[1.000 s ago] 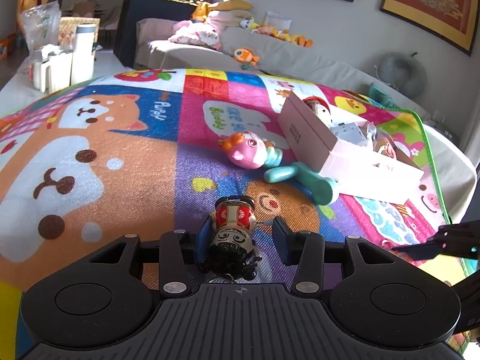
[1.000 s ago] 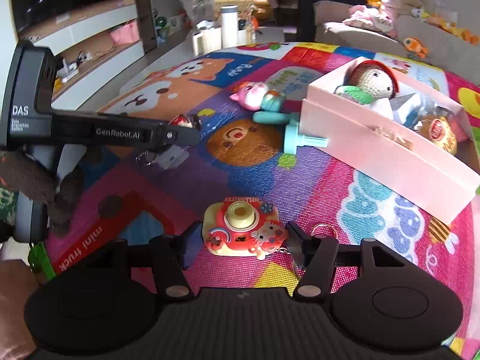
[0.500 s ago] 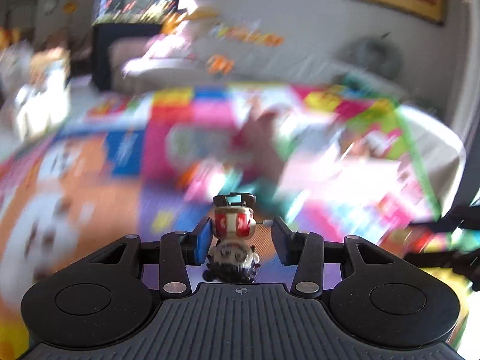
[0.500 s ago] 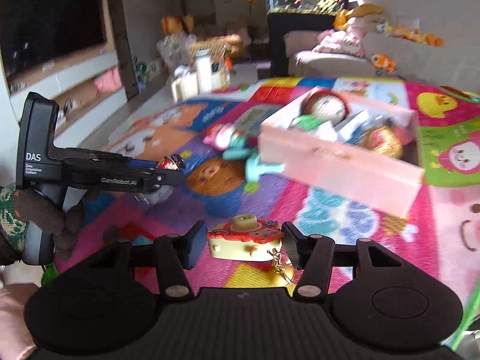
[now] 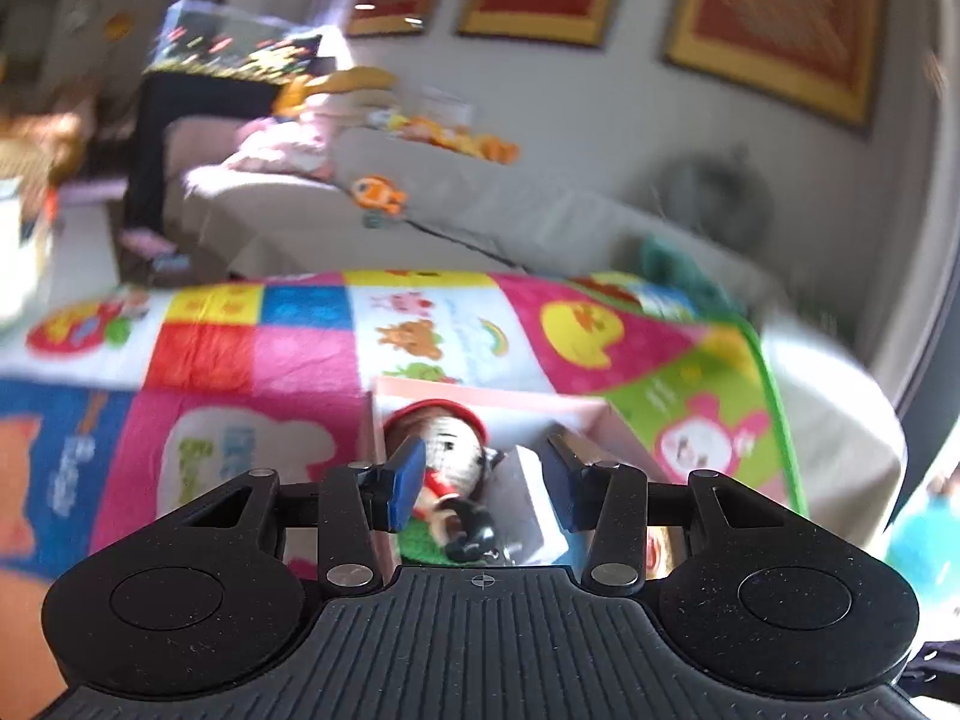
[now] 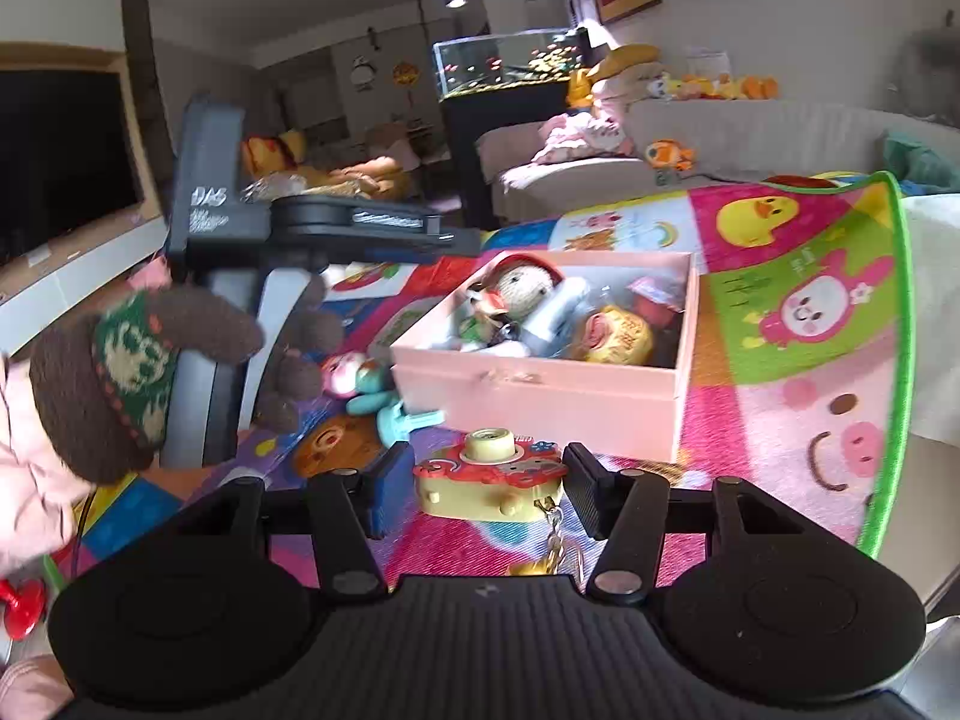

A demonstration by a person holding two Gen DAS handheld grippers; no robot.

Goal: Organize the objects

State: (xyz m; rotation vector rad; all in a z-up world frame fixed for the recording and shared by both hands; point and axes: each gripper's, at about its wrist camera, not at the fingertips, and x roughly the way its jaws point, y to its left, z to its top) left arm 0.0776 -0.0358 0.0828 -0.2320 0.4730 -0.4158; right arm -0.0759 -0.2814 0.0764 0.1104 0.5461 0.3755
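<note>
My left gripper (image 5: 483, 480) is open over the pink box (image 5: 480, 393). The small black-haired figurine (image 5: 459, 519) lies below the jaws inside the box, beside the crocheted doll with a red hat (image 5: 441, 441). In the right wrist view the left gripper (image 6: 462, 237) hovers over the pink box (image 6: 540, 387). My right gripper (image 6: 477, 483) is shut on the yellow and red toy camera (image 6: 489, 480) and holds it above the mat in front of the box; its keychain (image 6: 555, 543) hangs down.
A pink pig toy with a teal handle (image 6: 372, 387) lies on the colourful play mat (image 6: 798, 312) left of the box. A sofa with plush toys (image 6: 660, 150) and a fish tank (image 6: 504, 69) stand behind.
My left gripper moved from the mat to over the pink box and opened, letting go of the figurine. My right gripper lifted the toy camera and moved closer to the box.
</note>
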